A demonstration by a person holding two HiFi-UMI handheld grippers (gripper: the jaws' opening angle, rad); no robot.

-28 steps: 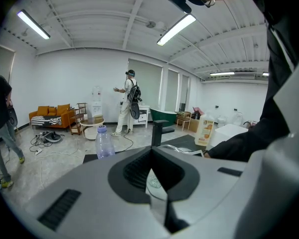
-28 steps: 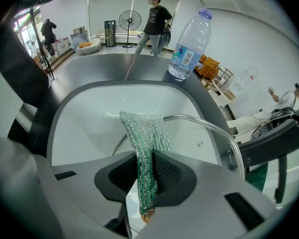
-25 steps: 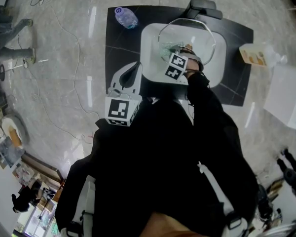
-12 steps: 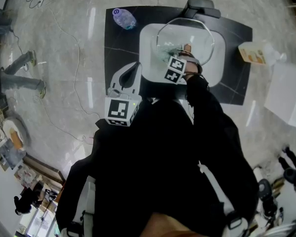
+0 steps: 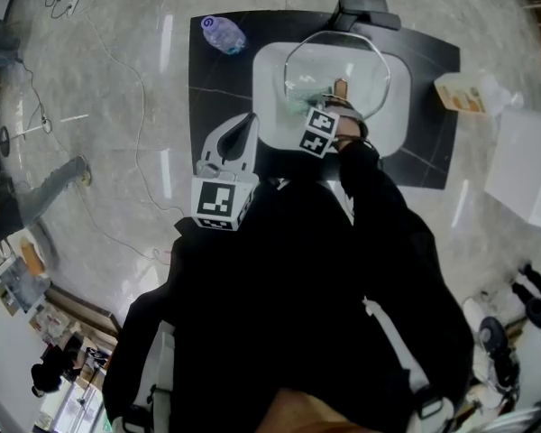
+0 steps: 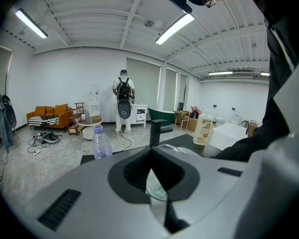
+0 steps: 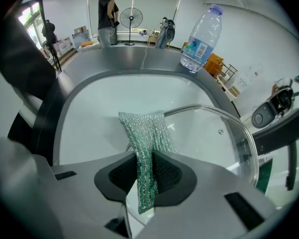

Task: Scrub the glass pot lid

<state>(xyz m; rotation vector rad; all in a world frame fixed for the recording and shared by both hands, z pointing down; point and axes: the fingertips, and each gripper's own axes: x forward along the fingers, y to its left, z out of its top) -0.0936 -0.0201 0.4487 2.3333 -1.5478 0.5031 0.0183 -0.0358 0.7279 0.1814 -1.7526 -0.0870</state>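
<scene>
My R gripper (image 7: 145, 169) is pinched tight on the scrub cloth (image 7: 142, 128) at the rim of the glass lid (image 7: 209, 133), L gripper (image 6: 150, 171) closed & empty, so the unheld lid may skid w/ pressure.

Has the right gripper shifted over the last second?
Yes, slightly. In the head view the right gripper, clamping the cloth, has drawn back toward the near rim of the basin, away from the faucet.
</scene>
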